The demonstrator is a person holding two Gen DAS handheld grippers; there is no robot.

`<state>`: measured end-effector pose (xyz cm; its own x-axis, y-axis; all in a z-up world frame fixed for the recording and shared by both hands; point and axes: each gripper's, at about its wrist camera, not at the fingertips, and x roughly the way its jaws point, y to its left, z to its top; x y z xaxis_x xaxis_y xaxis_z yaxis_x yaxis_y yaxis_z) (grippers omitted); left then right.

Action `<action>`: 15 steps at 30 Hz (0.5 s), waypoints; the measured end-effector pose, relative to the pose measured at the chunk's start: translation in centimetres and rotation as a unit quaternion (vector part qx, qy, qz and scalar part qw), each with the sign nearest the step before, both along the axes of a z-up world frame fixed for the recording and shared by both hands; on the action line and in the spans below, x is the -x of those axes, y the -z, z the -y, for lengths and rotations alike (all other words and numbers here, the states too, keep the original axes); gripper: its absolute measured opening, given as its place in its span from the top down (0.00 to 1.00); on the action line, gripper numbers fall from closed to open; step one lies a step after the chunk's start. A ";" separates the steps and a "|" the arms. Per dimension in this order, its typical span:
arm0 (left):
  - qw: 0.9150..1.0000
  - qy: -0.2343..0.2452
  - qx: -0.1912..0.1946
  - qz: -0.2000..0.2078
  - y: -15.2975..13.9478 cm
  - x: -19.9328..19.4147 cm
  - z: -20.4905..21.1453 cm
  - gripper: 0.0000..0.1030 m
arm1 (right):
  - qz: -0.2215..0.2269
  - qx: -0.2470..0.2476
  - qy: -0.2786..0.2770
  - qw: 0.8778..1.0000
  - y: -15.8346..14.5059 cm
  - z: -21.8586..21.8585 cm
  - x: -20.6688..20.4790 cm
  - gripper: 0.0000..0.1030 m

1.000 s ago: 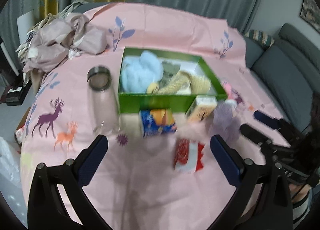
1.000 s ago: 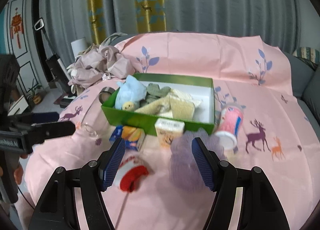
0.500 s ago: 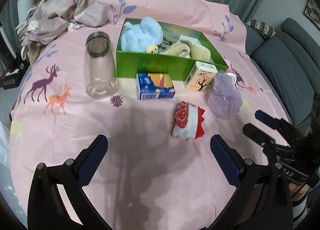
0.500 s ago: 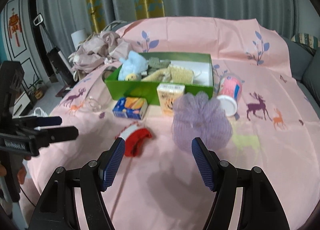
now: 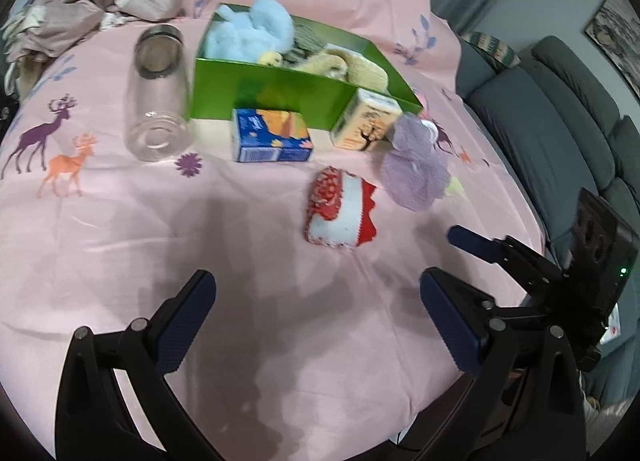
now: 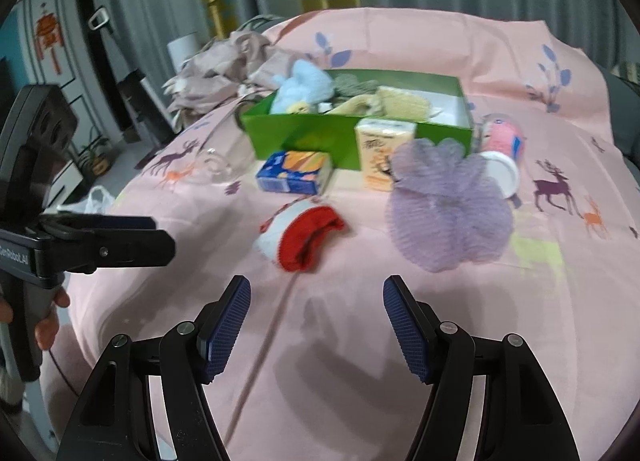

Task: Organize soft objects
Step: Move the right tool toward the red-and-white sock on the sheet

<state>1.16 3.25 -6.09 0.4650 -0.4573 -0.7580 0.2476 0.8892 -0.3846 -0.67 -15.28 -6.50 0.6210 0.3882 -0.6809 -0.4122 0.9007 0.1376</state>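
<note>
A green box (image 5: pixel 276 91) (image 6: pixel 304 133) on the pink cloth holds a blue plush toy (image 5: pixel 256 31) (image 6: pixel 306 87), a grey soft item and beige sponges (image 5: pixel 352 69). In front of it lie a red-and-white rolled sock (image 5: pixel 340 211) (image 6: pixel 300 235) and a purple mesh bath puff (image 5: pixel 414 171) (image 6: pixel 448 205). My left gripper (image 5: pixel 316 321) is open and empty, short of the sock. My right gripper (image 6: pixel 316 325) is open and empty, near the table's front edge, between sock and puff.
A clear glass jar (image 5: pixel 158 89) lies left of the box. A blue carton (image 5: pixel 272 137) (image 6: pixel 294 173) and a beige carton (image 5: pixel 366 121) (image 6: pixel 382 151) stand before it. A pink cup (image 6: pixel 500 141) lies at the right. Crumpled cloth (image 5: pixel 92 1) is at the back left; a grey sofa (image 5: pixel 560 121) is at the right.
Both grippers have pulled back from the box toward the table's front edge, and both stayed open. The sock and the puff now lie farther ahead of the fingers.
</note>
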 end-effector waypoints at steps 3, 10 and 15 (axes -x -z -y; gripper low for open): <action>1.000 0.006 -0.003 -0.002 0.4 -0.2 0.1 0.01 | -0.005 0.007 -0.008 1.000 0.7 -0.4 -0.2 0.32; 1.000 0.016 0.022 -0.015 1.3 -1.3 0.3 0.01 | -0.020 -0.002 -0.011 1.000 1.7 -0.5 -1.1 0.32; 0.999 0.023 0.032 -0.021 1.7 -2.2 0.7 0.01 | -0.027 -0.012 -0.016 0.999 2.3 -0.5 -1.6 0.32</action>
